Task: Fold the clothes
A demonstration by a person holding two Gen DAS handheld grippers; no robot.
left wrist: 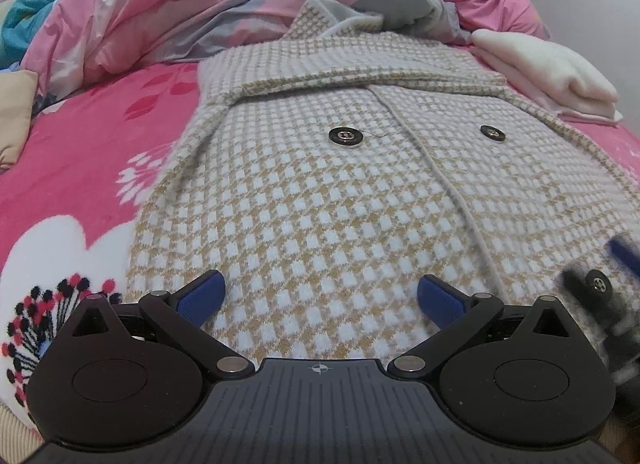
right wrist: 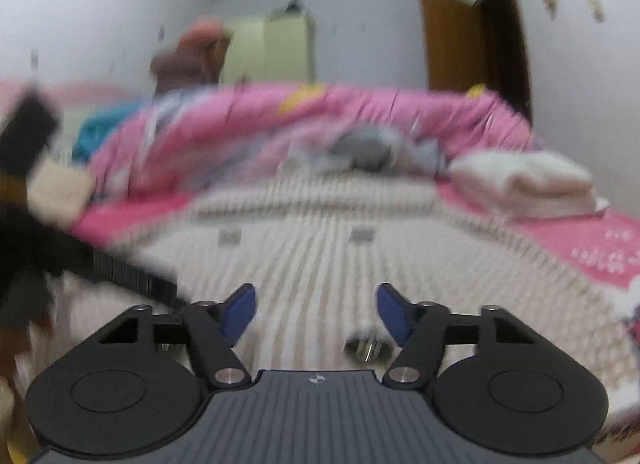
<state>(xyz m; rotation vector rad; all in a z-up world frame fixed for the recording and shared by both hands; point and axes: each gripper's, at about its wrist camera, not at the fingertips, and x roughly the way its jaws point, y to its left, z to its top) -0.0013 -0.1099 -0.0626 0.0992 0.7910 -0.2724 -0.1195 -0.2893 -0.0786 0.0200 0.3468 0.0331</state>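
Far left: pink floral bedsheet (left wrist: 60, 152) bare, likely kept as working room for the fold. Behind it a pink duvet (left wrist: 160, 4) heaped against the wall, apparently shoved back out of the way. Centre: houndstooth coat (left wrist: 320, 192) lies flat, front up, buttons showing, collar toward the duvet, hem toward the camera; spread like this so a fold can start from the near edge. Left gripper (left wrist: 320, 298) hangs over the near hem, blue fingers (left wrist: 204, 296) spread wide, nothing between them, cloth beneath. Right gripper (right wrist: 316, 314) hovers just beside, over a lower button (right wrist: 366, 348); fingers parted, pinching nothing, view blurred. Far right: folded white garment (left wrist: 552, 72) stacked clear of the coat, probably a finished piece.
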